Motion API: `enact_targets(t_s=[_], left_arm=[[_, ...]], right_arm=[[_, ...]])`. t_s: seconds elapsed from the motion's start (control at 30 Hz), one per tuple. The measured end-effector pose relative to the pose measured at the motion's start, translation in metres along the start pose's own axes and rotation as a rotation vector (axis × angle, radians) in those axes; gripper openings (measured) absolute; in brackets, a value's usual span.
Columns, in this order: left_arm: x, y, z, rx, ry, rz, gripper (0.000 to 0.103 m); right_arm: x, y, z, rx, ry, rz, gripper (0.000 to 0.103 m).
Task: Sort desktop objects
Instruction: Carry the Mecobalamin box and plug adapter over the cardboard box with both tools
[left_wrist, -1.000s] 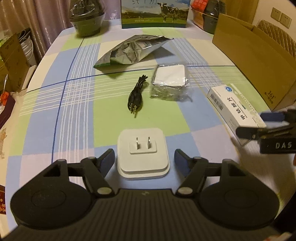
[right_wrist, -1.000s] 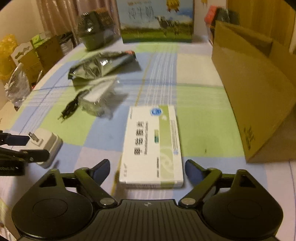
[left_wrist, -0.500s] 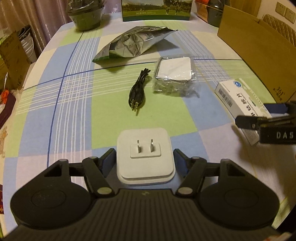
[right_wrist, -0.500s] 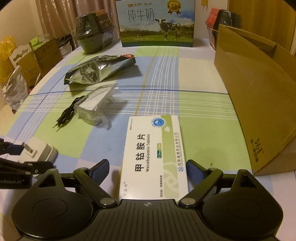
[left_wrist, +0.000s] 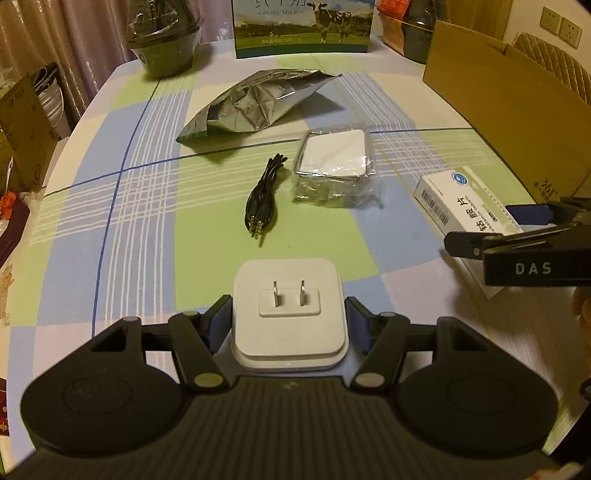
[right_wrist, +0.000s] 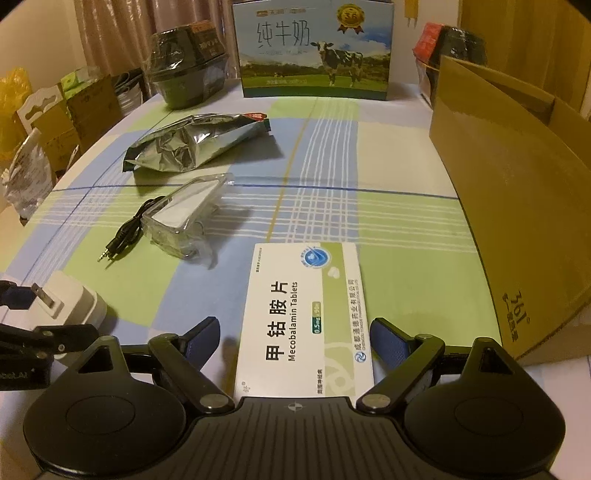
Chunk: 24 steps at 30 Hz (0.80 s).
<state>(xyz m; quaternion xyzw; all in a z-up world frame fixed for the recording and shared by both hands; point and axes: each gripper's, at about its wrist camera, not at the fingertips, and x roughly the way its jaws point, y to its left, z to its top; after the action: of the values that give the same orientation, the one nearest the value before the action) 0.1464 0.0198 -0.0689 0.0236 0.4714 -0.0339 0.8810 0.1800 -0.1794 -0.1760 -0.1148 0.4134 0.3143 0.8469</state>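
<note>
White square plug adapter (left_wrist: 288, 273), one, prongs up, lies on the checked bench (left_wrist: 110, 258) between the pads of the left tool (left_wrist: 288, 319). The tool is pitched down, its jaws have just been closing, and the pads meet the adapter's sides. The right tool (right_wrist: 295, 339), also pitched down, stands open astride one white-and-green tablet box (right_wrist: 303, 306). Beyond: one black audio cable (left_wrist: 262, 199), one clear-wrapped white pack (left_wrist: 334, 166), one silver foil pouch (left_wrist: 255, 103), one brown cardboard box (right_wrist: 509, 206).
</note>
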Motion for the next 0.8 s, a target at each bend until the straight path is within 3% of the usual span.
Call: enact_targets(t_s=[0.23,0.8], left_arm=[[0.002,-0.002,0.000,0.003,0.004,-0.007,0.060],[-0.019,-0.020,0.018,0.023,-0.063,-0.058,0.060]], right_arm=[[0.007,0.000,-0.001,-0.009,0.020,-0.040,0.069],[-0.040,-0.006,0.013,0.007,-0.058,-0.035,0.068]])
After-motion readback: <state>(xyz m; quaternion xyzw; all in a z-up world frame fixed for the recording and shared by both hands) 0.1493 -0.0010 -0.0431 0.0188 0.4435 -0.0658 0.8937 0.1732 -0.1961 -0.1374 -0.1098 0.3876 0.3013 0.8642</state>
